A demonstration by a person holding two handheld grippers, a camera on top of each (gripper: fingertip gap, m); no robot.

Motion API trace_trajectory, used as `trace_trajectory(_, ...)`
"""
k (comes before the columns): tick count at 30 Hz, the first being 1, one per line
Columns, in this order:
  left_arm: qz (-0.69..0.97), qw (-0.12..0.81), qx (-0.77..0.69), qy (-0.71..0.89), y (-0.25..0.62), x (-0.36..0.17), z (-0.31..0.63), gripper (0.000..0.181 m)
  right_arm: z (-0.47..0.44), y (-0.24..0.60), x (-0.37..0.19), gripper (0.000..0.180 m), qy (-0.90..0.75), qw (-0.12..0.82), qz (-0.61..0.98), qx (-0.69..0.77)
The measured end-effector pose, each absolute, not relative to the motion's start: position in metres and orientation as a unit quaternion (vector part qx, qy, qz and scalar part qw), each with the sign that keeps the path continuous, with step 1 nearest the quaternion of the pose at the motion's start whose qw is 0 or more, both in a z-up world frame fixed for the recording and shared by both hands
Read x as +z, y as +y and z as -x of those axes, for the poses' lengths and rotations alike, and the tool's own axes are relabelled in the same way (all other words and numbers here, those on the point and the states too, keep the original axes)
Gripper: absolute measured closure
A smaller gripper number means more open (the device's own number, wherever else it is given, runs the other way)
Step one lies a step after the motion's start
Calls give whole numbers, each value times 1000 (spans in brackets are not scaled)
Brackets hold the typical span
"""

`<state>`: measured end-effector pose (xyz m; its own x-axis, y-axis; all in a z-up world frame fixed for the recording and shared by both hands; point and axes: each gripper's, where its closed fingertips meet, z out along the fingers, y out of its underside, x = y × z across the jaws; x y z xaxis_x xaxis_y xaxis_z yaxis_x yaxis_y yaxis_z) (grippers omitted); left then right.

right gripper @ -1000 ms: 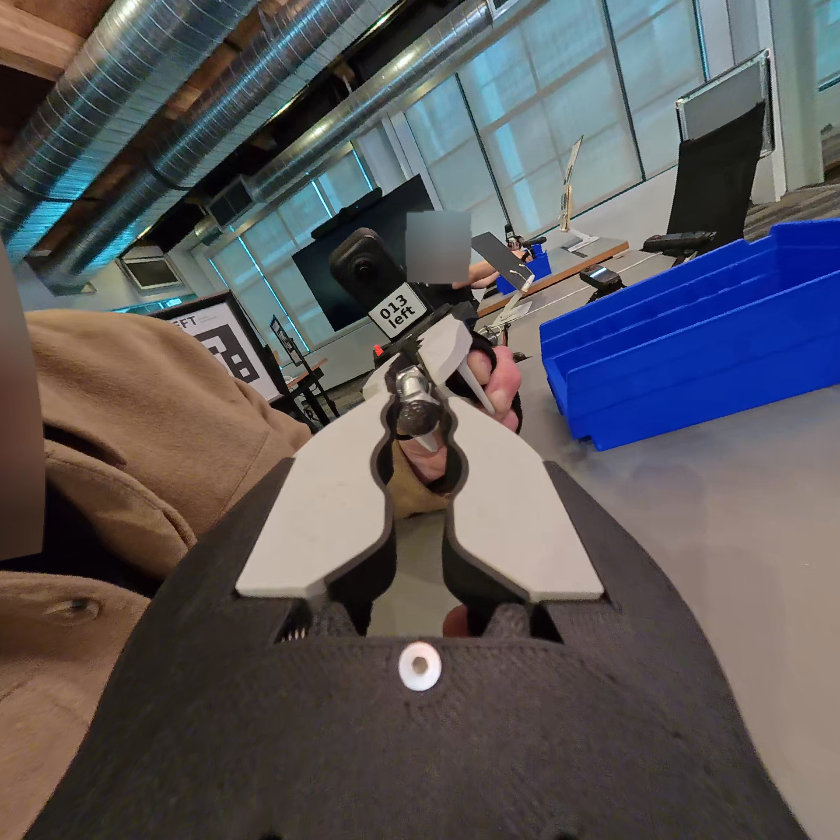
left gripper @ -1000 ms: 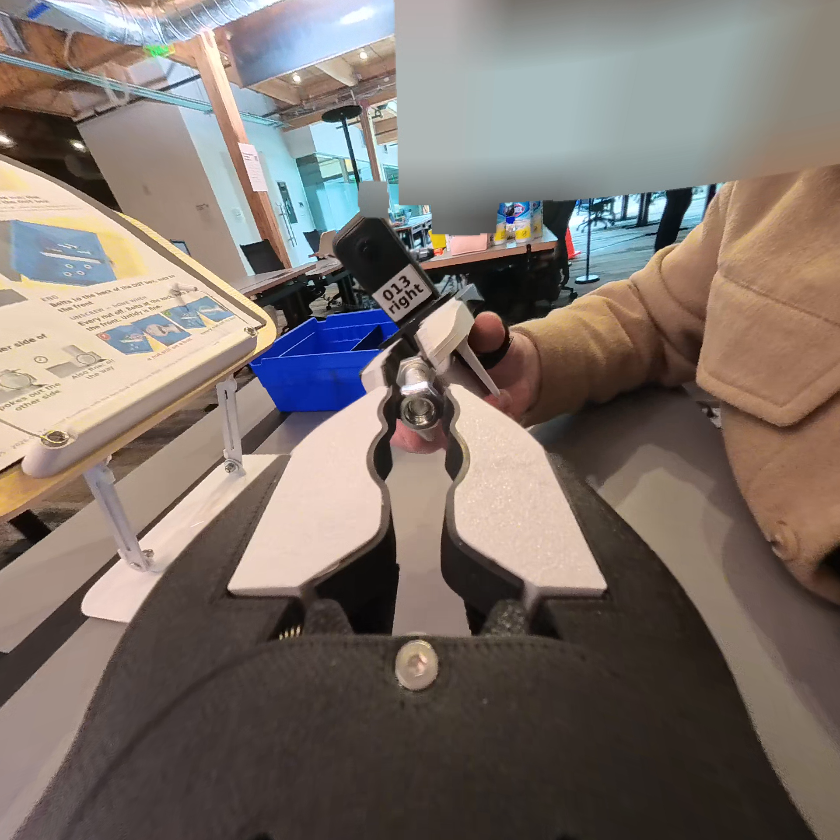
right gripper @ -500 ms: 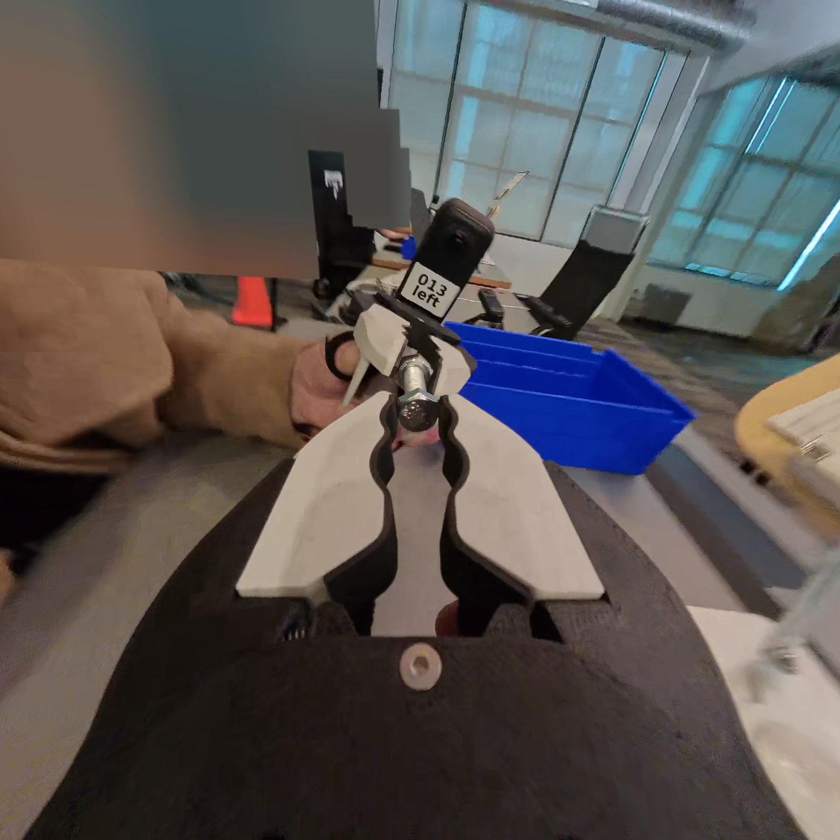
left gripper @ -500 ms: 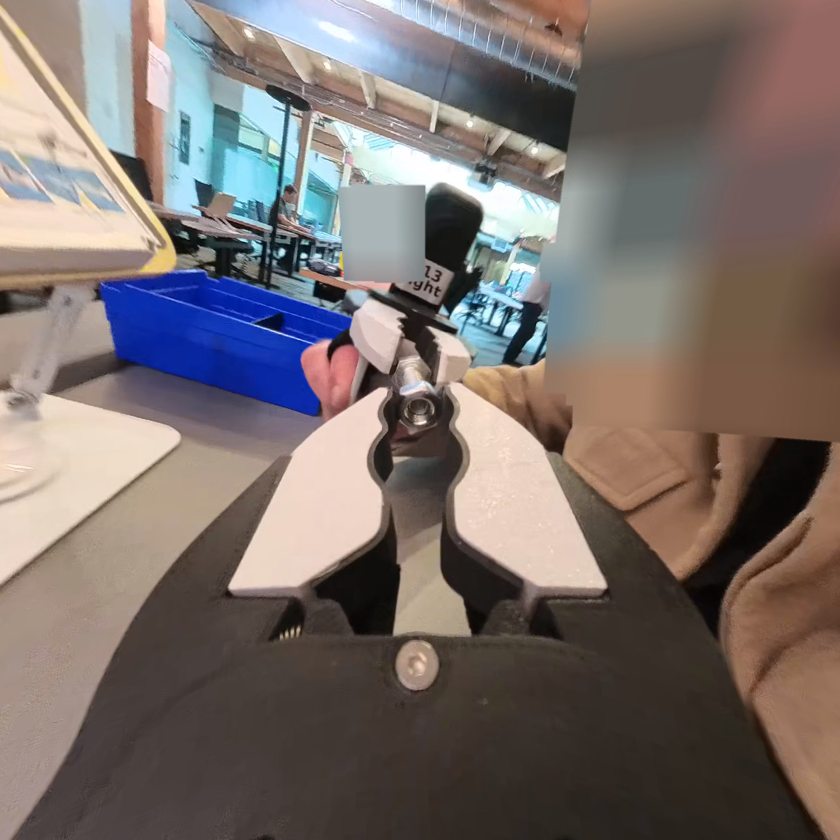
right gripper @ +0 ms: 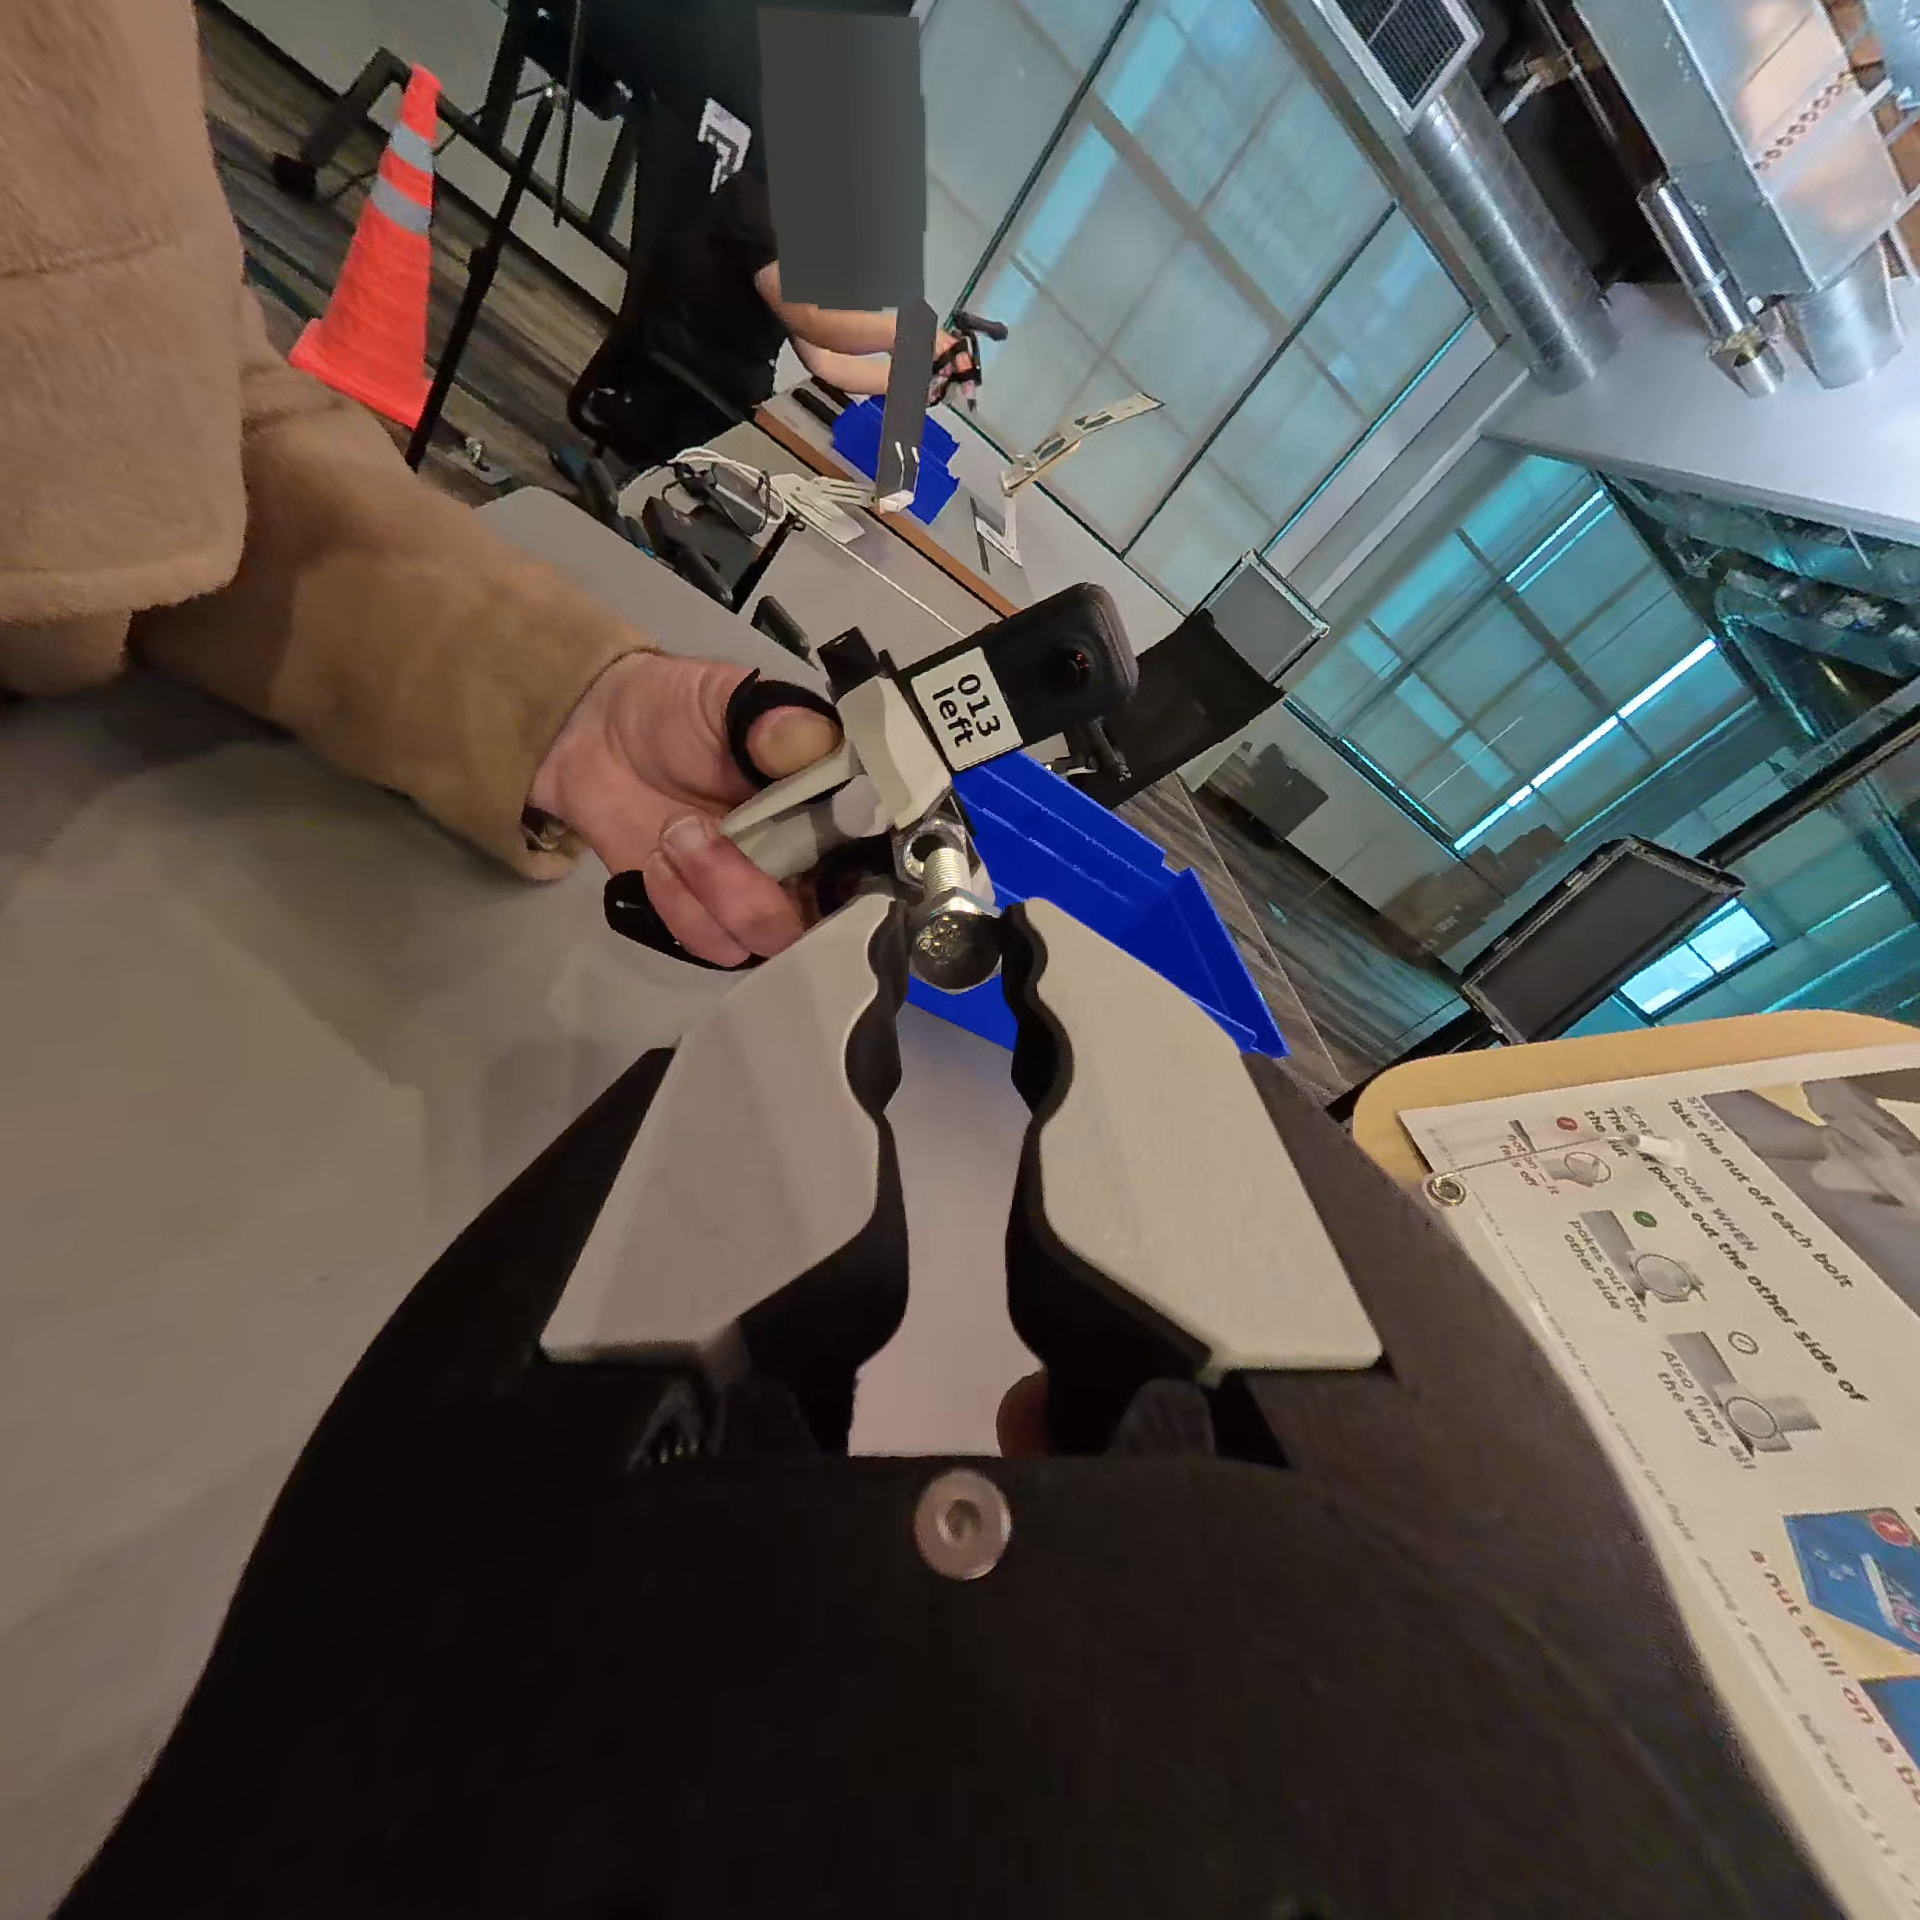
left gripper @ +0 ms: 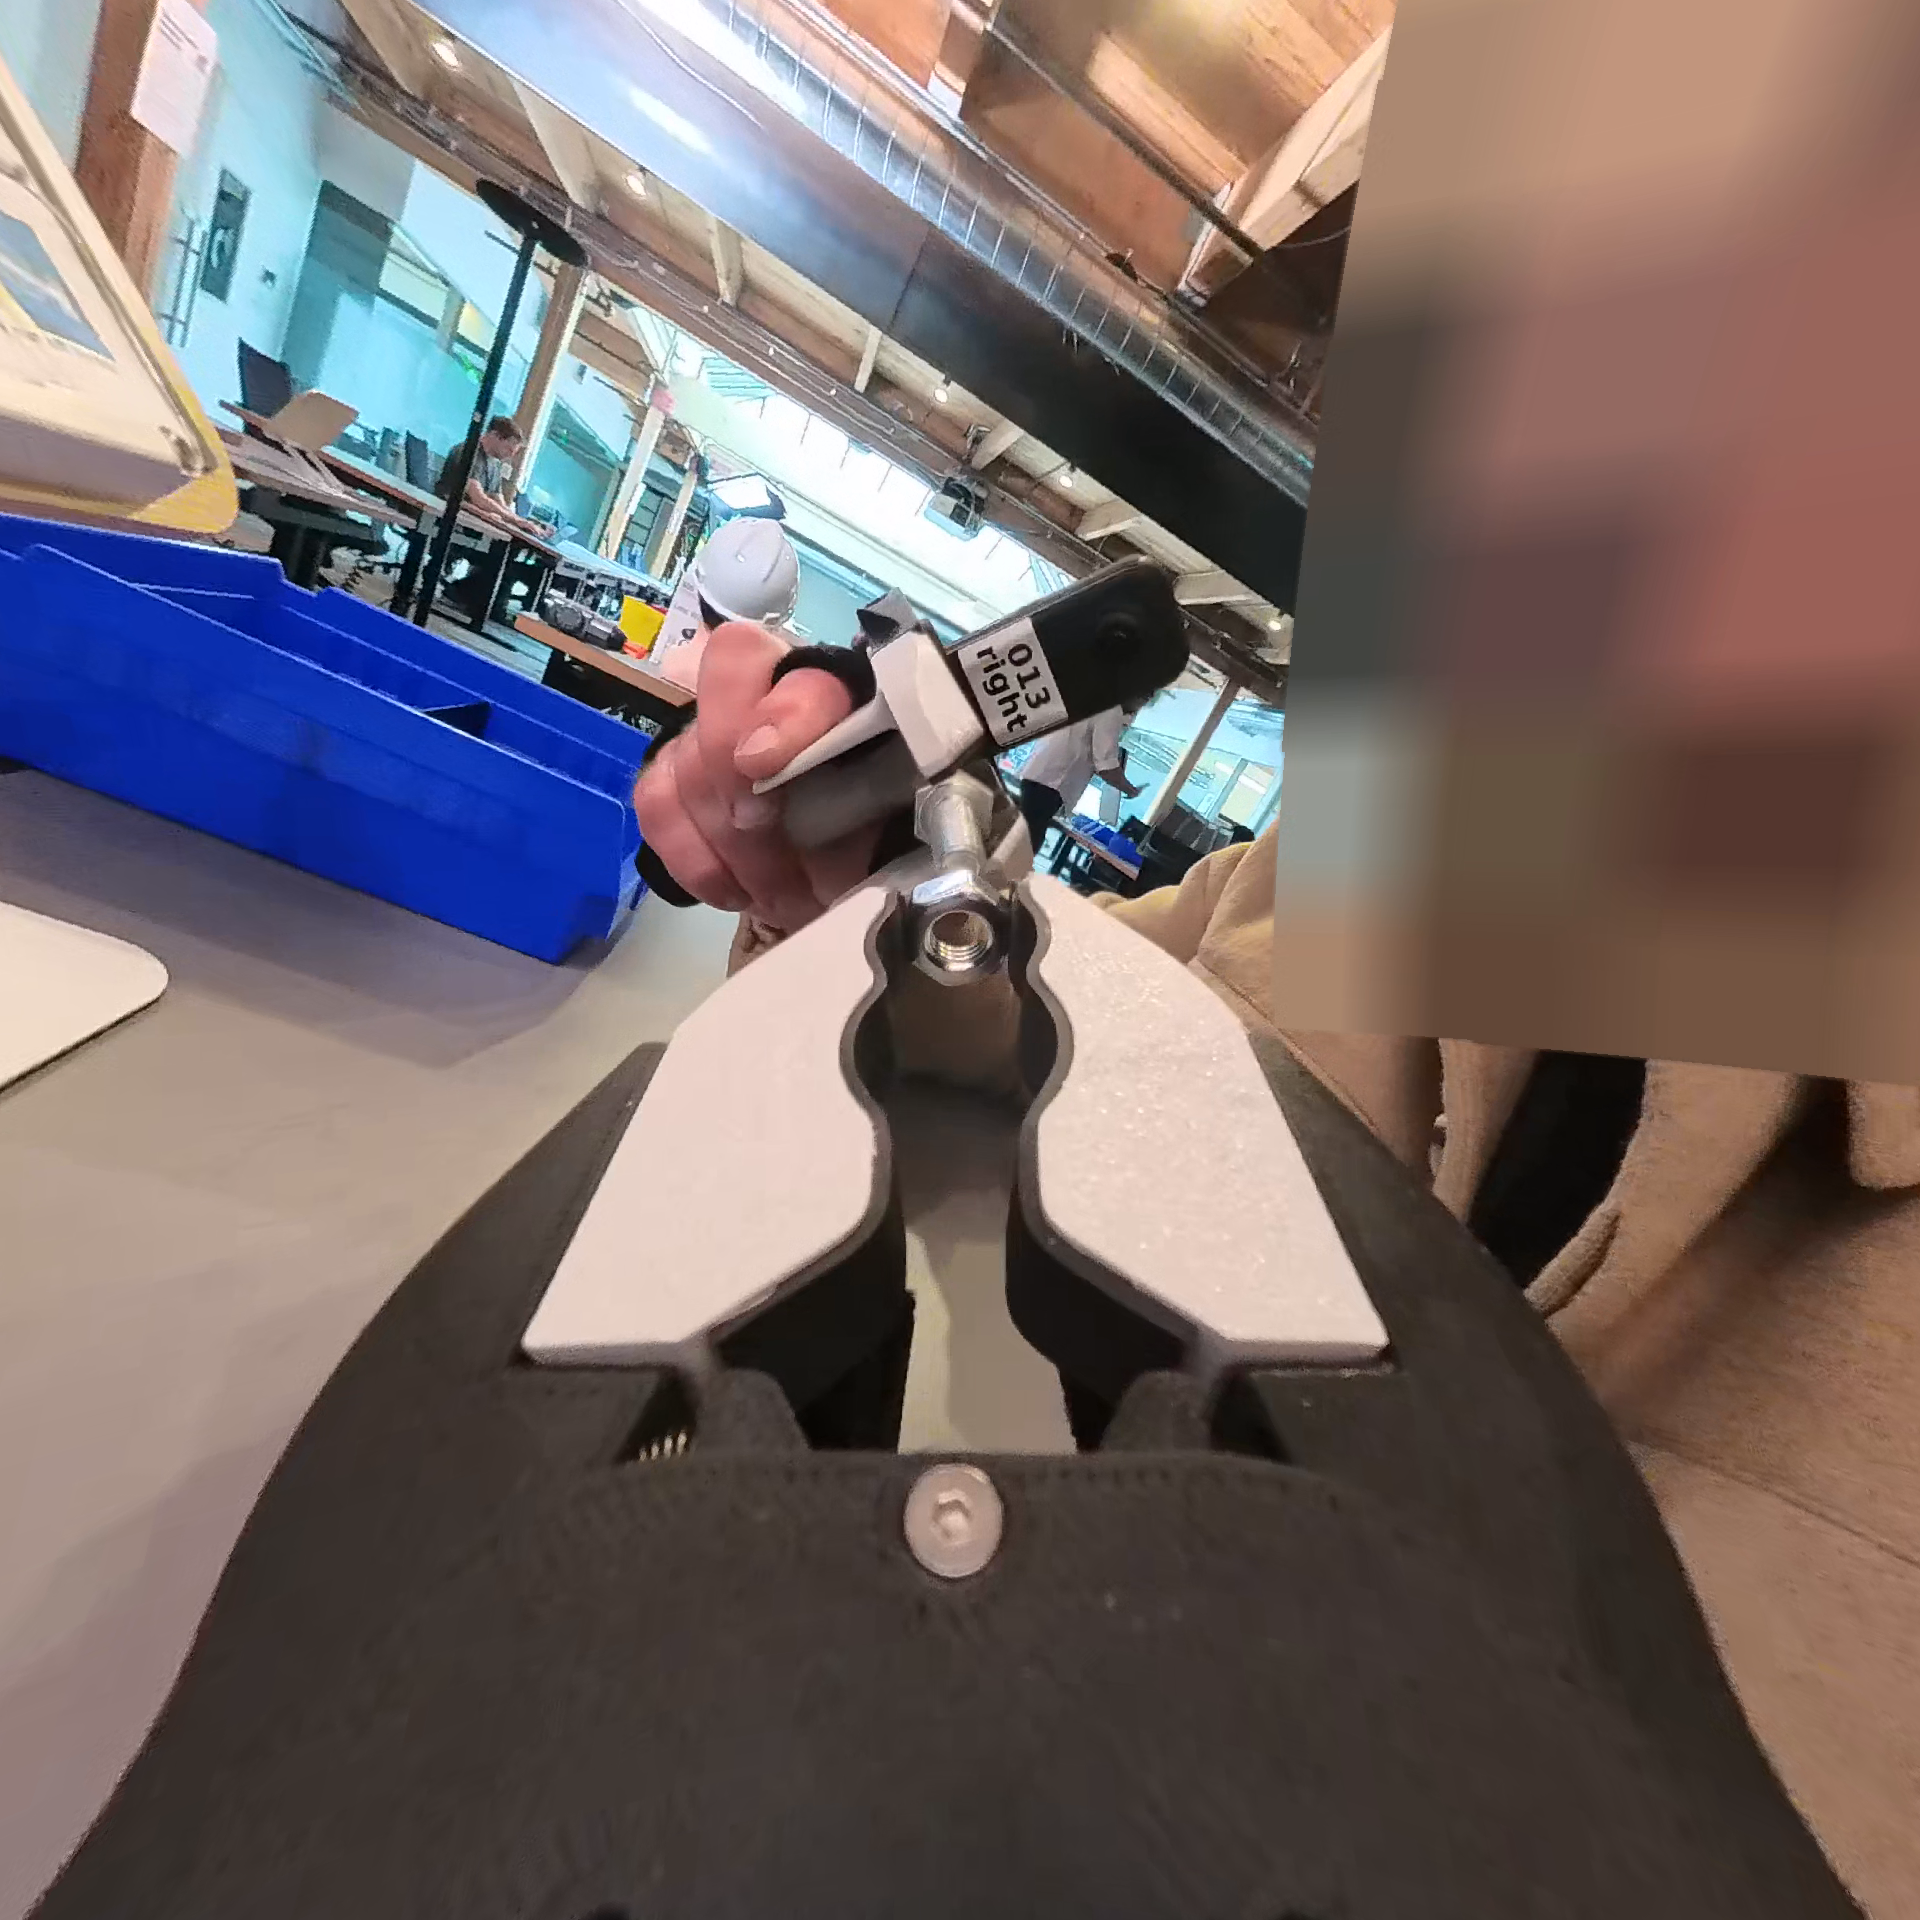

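Observation:
My left gripper (left gripper: pixel 956 925) is shut on a silver hex nut (left gripper: pixel 958 940), pinched between its white fingertips; the threaded hole faces me. My right gripper (right gripper: pixel 951 930) is shut on the head of a silver bolt (right gripper: pixel 948 940). The two grippers face each other tip to tip above the grey table (left gripper: pixel 260 1143). The bolt shaft (left gripper: pixel 951 821) slants from the right gripper (left gripper: pixel 925 774) down to the back of the nut. In the right wrist view the nut (right gripper: pixel 923 847) sits at the shaft's far end in the left gripper (right gripper: pixel 914 842). I cannot tell how far they are threaded together.
A blue bin (left gripper: pixel 312 727) stands on the table behind the grippers and also shows in the right wrist view (right gripper: pixel 1101 894). A tilted instruction board (right gripper: pixel 1662 1299) on a white base (left gripper: pixel 62 987) stands beside it. Beige sleeves (right gripper: pixel 343 623) flank the grippers. An orange cone (right gripper: pixel 379 260) stands far off. The tips of both grippers are at nearly the same place.
Both grippers have rolled against each other while staying tip to tip, so both views have tilted. The bolt now slants to the nut instead of lining up with it.

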<state>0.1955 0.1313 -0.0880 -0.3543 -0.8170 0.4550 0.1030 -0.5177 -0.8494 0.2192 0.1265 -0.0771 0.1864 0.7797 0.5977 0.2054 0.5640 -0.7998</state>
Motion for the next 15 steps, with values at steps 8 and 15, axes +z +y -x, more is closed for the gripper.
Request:
trace_trajectory(8,500,350,-677,410,138,-99,-195,163,-228,123,-70,161,-573,659,438,216)
trace_trajectory(15,512,367,-644,434,138,-106,-200,162,-237,112,-88,161,-559,648,466,223)
